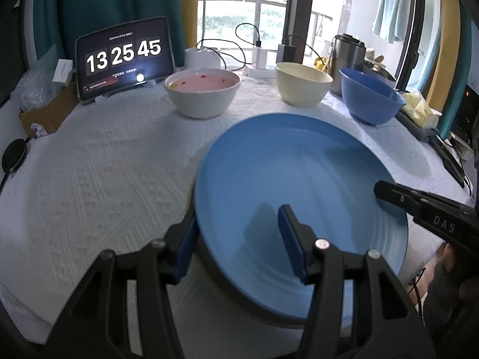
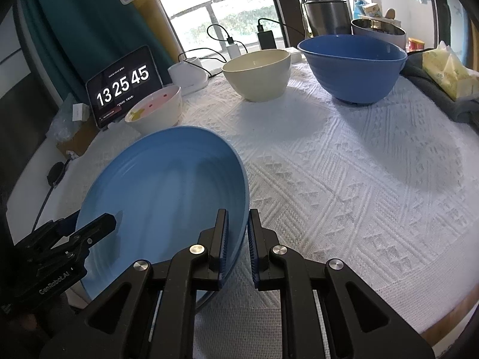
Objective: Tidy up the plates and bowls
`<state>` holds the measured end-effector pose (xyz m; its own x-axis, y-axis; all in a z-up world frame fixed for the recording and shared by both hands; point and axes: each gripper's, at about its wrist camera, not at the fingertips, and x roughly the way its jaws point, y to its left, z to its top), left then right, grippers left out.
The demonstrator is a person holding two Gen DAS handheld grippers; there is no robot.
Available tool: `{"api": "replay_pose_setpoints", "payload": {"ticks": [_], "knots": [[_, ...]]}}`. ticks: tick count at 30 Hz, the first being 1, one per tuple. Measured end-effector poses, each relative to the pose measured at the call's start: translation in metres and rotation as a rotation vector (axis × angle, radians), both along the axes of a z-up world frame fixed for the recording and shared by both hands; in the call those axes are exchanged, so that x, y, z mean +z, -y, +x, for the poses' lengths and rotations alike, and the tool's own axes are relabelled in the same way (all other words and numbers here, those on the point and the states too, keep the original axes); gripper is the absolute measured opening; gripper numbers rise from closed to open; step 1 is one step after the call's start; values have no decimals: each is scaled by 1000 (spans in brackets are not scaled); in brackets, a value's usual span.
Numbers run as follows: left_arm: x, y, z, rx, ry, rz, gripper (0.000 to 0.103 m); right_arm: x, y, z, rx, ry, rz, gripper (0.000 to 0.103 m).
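The blue plate (image 1: 299,197) hangs tilted above the near edge of the desk (image 1: 104,164), lifted off the white textured cloth and held between two tools. The right hand-held gripper (image 2: 238,245) is clamped on the plate's rim, one pad inside and one outside, the jaws drawn nearly together on the thin edge. The left hand-held gripper (image 1: 236,239) stands about half apart astride the opposite rim, one finger under the plate's outer side and one above its face; whether its pads actually press on the plate I cannot tell, since a gap seems to show at the inner finger. The plate looks like stiff, glazed ceramic or melamine with faint concentric ridges: rigid, probably moderately heavy for a rim pinch, smooth enough to slip, and likely to chip if dropped. The rim is the sensible place to take it, and a grip on two opposite sides should keep it from swinging. Counting the tableware: one plate, and three bowls standing well apart along the far side of the desk, namely a white bowl (image 1: 203,94) with a pink inside, a cream bowl (image 1: 302,85) and a dark blue bowl (image 1: 369,98), all upright and empty as far as I can see. Behind them stand a tablet clock (image 1: 124,56), chargers with cables, and a steel canister (image 1: 348,56).
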<state>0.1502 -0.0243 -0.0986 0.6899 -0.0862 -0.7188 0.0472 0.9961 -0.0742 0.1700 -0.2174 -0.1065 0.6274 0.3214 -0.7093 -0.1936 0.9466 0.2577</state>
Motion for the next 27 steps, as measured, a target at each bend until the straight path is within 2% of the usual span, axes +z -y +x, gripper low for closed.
{"api": "replay_pose_setpoints", "payload": {"ticks": [6,7,9,17,27], "knots": [[4,-1,-4,16,18,30,55,0,1,-1,-4,2,0,14],[3,-1,-3,17,15,30,56,-1,1,0,-3,0,2,14],[3,-1,-3,14,10,34,64,-2,0,-1,-2,-4,2,14],[5,0,-6,21,37,88,66,0,2,-1,-6,0,5,14],[10,-18,-8,79,53,58,67,0,4,-1,-10,-5,14,14]]}}
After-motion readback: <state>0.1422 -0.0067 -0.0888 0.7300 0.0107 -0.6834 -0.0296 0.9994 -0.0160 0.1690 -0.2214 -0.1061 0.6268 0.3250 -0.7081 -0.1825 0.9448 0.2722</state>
